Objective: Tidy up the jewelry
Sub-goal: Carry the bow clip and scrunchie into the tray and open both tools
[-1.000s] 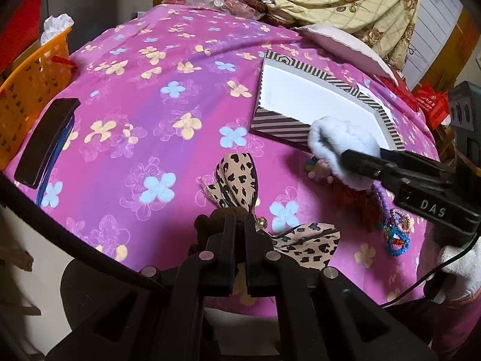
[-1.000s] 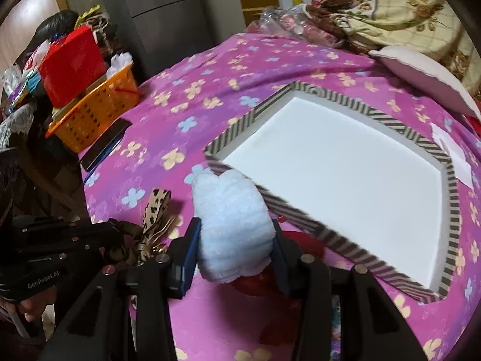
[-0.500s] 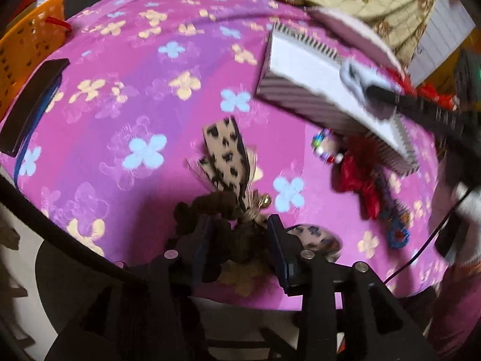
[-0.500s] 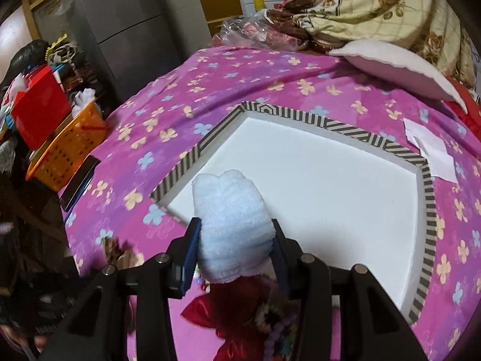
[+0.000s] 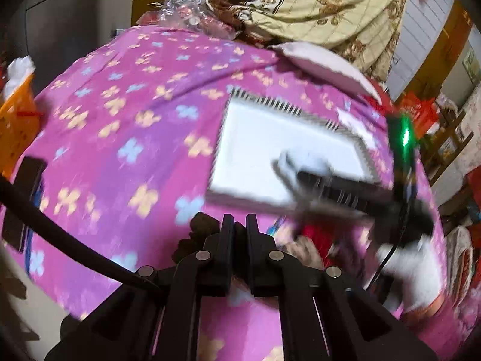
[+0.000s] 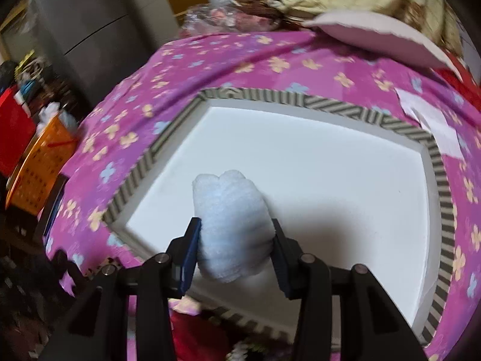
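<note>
My right gripper [image 6: 234, 237] is shut on a fluffy pale blue scrunchie [image 6: 231, 222] and holds it over the near left part of the striped box [image 6: 442, 186] with the white inside. In the left wrist view the right gripper [image 5: 300, 177] with the scrunchie [image 5: 303, 162] hovers over the box [image 5: 261, 102]. My left gripper [image 5: 239, 225] is shut on the dark brown knot [image 5: 204, 228] of the leopard-print bow and holds it up near the box's front edge. Red and beaded pieces [image 5: 312, 234] lie on the cloth in front of the box.
The pink flowered cloth [image 5: 135, 126] covers the table. An orange basket [image 5: 15, 126] and a black phone [image 5: 27, 198] lie at the left edge. A white pillow [image 5: 324, 66] and a heaped blanket [image 5: 330, 6] are at the back. Paper slips [image 6: 433, 123] lie right of the box.
My left gripper closed on the bow's knot and lifted it off the cloth toward the box. My right gripper carried the scrunchie forward over the box's inside.
</note>
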